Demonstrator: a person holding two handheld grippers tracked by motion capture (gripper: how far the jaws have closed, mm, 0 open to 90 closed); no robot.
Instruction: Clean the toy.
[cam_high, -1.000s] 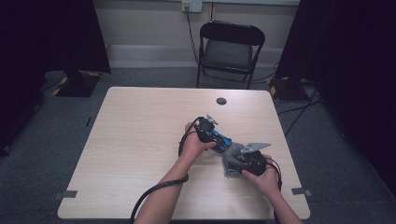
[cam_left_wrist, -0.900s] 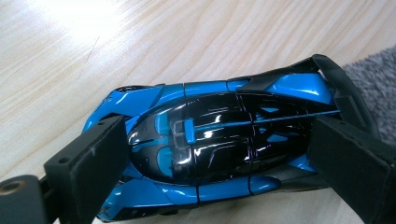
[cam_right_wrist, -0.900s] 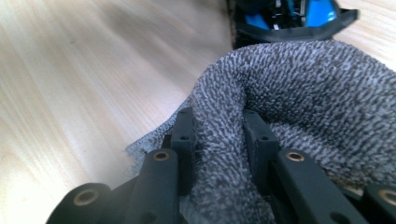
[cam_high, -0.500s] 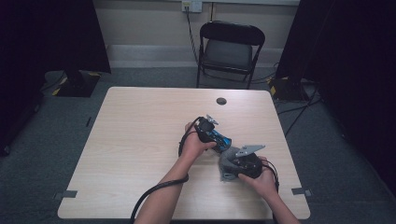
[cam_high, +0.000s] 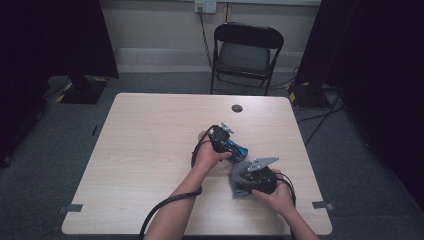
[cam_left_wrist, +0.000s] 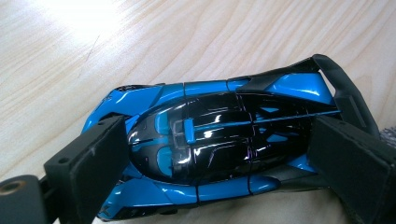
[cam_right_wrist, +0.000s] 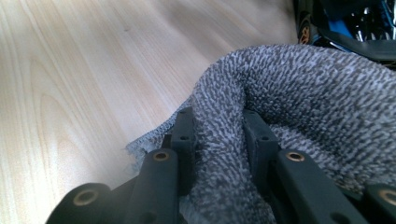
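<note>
A glossy blue and black toy car (cam_left_wrist: 219, 140) lies on the wooden table (cam_high: 150, 150), and my left gripper (cam_left_wrist: 215, 163) is shut on it, one pad at each end. In the high view the toy car (cam_high: 236, 149) sits right of the table's middle in my left gripper (cam_high: 235, 150). My right gripper (cam_right_wrist: 219, 135) is shut on a fold of grey towel cloth (cam_right_wrist: 299, 98), which bulges up between the jaws. From above, the grey cloth (cam_high: 239, 176) lies bunched just in front of the car, under my right gripper (cam_high: 245, 180). The car's edge (cam_right_wrist: 345, 23) shows beyond the cloth.
A small dark round disc (cam_high: 237, 108) lies near the table's far edge. A black folding chair (cam_high: 246, 50) stands behind the table. Cables trail from both grippers over the near edge. The left half of the tabletop is bare wood.
My right gripper with the cloth has shifted slightly left, closer to the car. The left gripper and the car have stayed put.
</note>
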